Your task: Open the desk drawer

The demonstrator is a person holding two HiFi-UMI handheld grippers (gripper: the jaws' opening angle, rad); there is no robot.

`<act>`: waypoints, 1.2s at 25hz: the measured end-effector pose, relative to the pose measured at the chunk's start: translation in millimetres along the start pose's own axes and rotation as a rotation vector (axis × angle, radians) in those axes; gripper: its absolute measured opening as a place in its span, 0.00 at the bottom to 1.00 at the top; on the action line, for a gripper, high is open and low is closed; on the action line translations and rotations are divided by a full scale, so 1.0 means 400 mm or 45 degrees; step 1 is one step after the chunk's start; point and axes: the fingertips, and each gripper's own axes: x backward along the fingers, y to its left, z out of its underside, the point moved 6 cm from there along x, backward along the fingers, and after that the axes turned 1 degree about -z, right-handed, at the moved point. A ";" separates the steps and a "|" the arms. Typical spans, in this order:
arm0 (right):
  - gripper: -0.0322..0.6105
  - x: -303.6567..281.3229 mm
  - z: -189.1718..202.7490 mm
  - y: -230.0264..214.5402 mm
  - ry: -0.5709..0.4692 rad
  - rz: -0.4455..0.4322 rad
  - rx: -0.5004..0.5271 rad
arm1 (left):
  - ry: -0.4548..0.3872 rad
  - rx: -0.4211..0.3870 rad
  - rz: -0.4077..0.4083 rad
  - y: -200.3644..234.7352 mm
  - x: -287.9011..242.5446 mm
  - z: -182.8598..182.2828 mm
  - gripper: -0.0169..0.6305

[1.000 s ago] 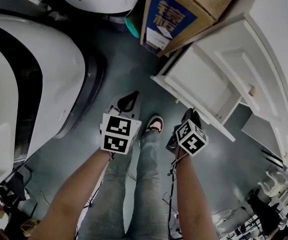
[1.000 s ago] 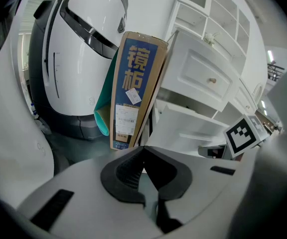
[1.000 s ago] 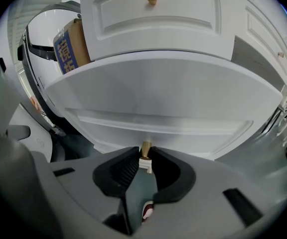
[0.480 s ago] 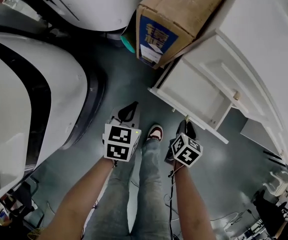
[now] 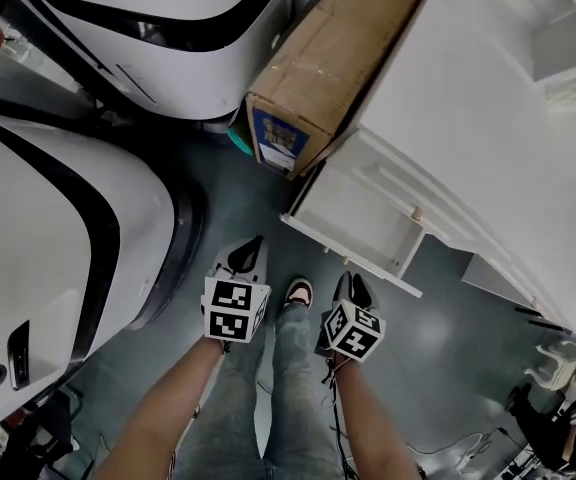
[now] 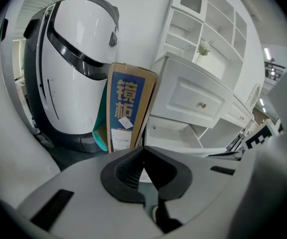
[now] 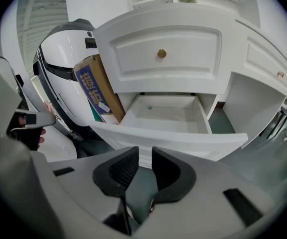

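The drawer [image 5: 353, 218] is found pulled well out of the desk [image 5: 468, 118], its white inside laid bare in the right gripper view. A knob [image 7: 162, 53] is noted on the shut front directly above the drawer. A box [image 5: 313, 78] is propped just left of the drawer. Both grippers are held before the drawer front, apart from it, over the floor [image 5: 218, 208]. The left gripper [image 5: 246, 253] is closed, its tips pressed together on nothing. The right gripper [image 5: 353, 290] is kept open by a narrow gap, which has just been narrowed slightly, with nothing between the jaws.
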 end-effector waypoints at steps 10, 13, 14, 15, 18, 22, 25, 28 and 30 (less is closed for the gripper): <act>0.19 0.083 -0.137 -0.007 -0.055 0.024 -0.055 | -0.030 0.021 -0.005 -0.053 0.074 -0.131 0.05; 0.19 0.099 -0.168 -0.012 -0.063 0.035 -0.072 | -0.040 0.033 -0.015 -0.060 0.088 -0.167 0.05; 0.19 0.103 -0.178 -0.016 -0.064 0.041 -0.076 | -0.042 0.033 -0.015 -0.062 0.090 -0.177 0.05; 0.19 0.106 -0.186 -0.020 -0.066 0.047 -0.079 | -0.041 0.031 -0.015 -0.065 0.092 -0.186 0.05; 0.19 0.115 -0.212 -0.030 -0.074 0.060 -0.082 | -0.041 0.023 -0.011 -0.074 0.097 -0.215 0.05; 0.19 0.112 -0.249 -0.041 -0.082 0.066 -0.076 | -0.051 0.010 -0.007 -0.086 0.097 -0.255 0.05; 0.19 0.100 -0.282 -0.050 -0.092 0.068 -0.067 | -0.055 0.002 -0.009 -0.091 0.091 -0.281 0.05; 0.19 0.088 -0.314 -0.055 -0.104 0.066 -0.060 | -0.060 -0.006 -0.012 -0.093 0.084 -0.304 0.05; 0.19 0.081 -0.334 -0.060 -0.109 0.065 -0.059 | -0.063 -0.008 -0.014 -0.097 0.079 -0.317 0.05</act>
